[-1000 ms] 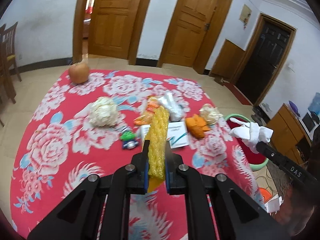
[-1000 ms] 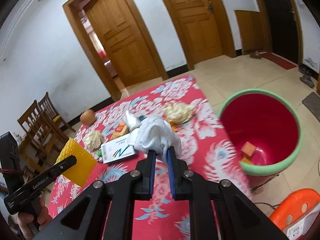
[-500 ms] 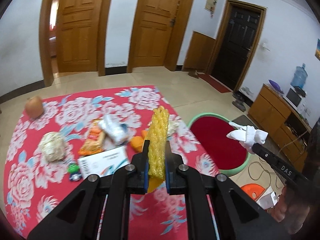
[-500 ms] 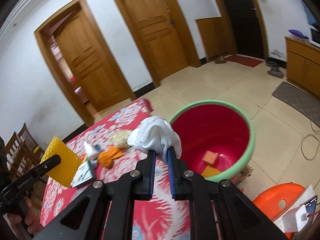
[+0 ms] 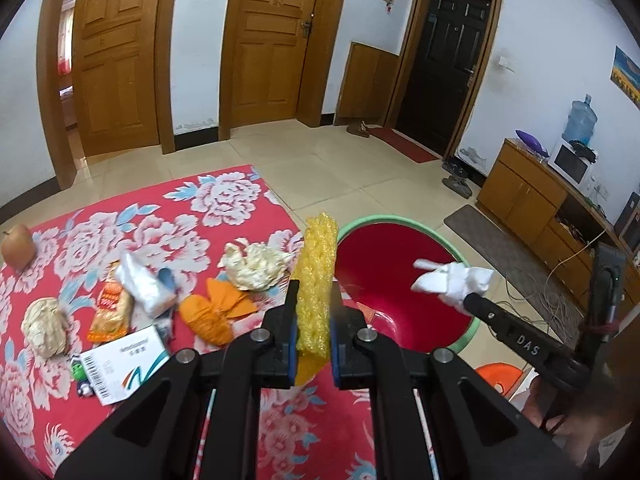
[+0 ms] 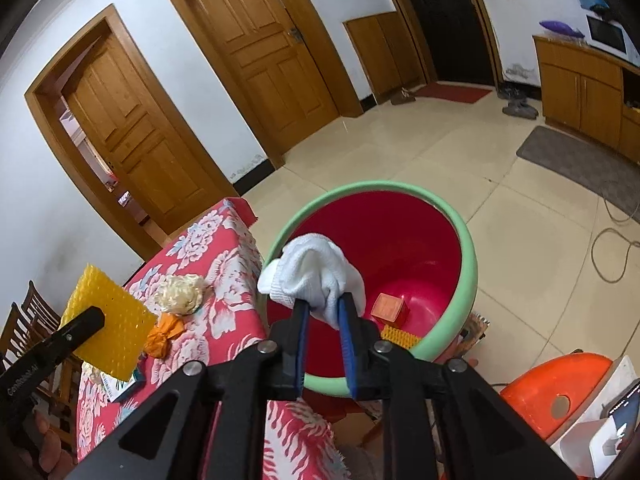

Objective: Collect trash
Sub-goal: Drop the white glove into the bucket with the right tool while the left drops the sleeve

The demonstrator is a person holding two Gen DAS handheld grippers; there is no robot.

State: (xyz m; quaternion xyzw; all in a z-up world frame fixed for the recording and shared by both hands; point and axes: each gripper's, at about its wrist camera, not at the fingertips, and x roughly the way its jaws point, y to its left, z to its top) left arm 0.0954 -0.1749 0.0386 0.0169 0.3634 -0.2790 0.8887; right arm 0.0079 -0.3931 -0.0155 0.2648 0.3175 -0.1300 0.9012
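Observation:
My left gripper is shut on a yellow foam mesh sheet, held over the table's right edge next to the bin; it also shows in the right wrist view. My right gripper is shut on a white cloth glove, held over the rim of the red bin with a green rim. The glove and bin also show in the left wrist view. An orange box lies inside the bin.
The table with a red floral cloth holds an orange wrapper, crumpled paper, a white box, a snack bag, a plastic wrap and an apple. An orange stool stands by the bin.
Both grippers have swung right from over the table to the bin. The glove is now over the bin's rim, and the yellow sheet is beside it.

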